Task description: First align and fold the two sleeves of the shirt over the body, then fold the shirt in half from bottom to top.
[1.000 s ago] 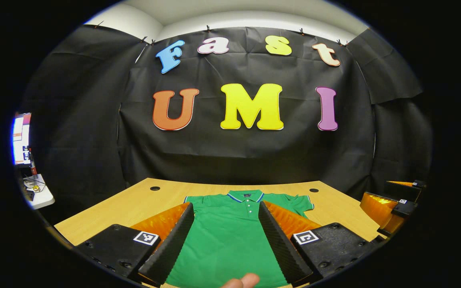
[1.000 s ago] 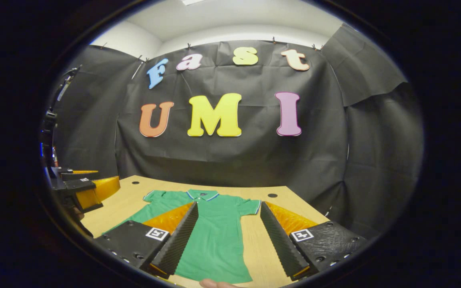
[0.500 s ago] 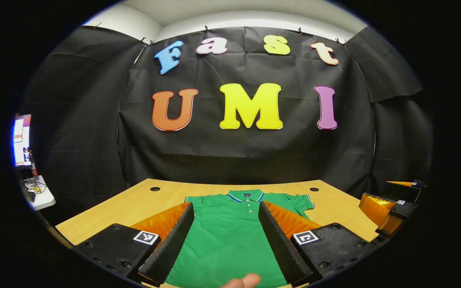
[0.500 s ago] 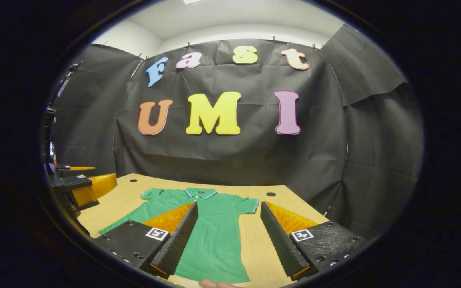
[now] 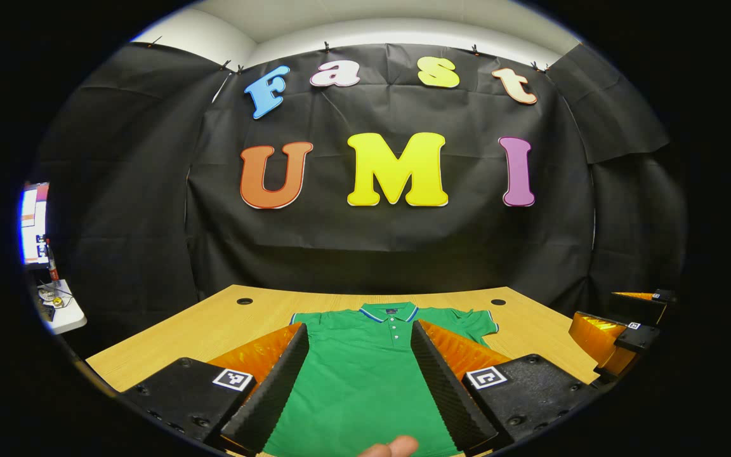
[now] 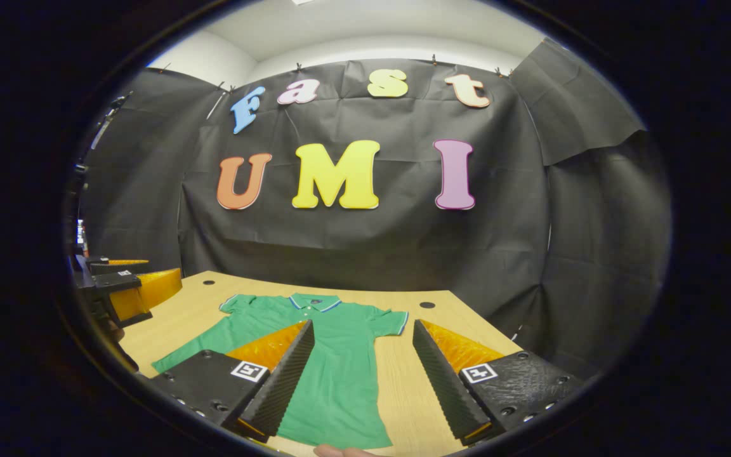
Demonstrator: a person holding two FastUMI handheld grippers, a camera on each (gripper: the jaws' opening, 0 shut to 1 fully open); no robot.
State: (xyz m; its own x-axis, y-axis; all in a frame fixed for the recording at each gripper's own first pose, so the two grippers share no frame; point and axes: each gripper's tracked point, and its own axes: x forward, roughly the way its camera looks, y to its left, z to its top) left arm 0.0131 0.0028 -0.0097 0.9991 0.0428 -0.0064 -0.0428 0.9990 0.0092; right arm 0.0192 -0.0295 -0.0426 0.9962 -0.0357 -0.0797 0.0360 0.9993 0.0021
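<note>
Shirt: a green polo shirt [image 5: 365, 374] is lying flat and unfolded on a wooden table [image 5: 213, 324], collar pointing toward 12 o'clock at the black backdrop, hem toward 6 o'clock.
Collar: the striped collar [image 5: 389, 312] and buttoned placket are facing up at the shirt's far end.
Sleeves: both short sleeves are lying spread out to the sides; in the right gripper view one sleeve [image 6: 393, 321] is reaching toward 3 o'clock and the other [image 6: 233, 303] toward 9 o'clock, neither folded over the body.
Left gripper: the left gripper [image 5: 359, 333] is hovering above the shirt's body with its fingers spread wide and gripping nothing; the green fabric is showing in the gap between them.
Right gripper: the right gripper [image 6: 363, 330] is hanging over the shirt's 3 o'clock side, fingers likewise parted wide and empty, with shirt and bare wood showing between them.
Across the table: in the left gripper view the right gripper is appearing at 3 o'clock; in the right gripper view the left gripper is sitting at 9 o'clock.
Person: a fingertip [image 5: 394, 447] is peeking in at 6 o'clock.
Table: two round holes [image 5: 244, 301] are marking its far edge.
</note>
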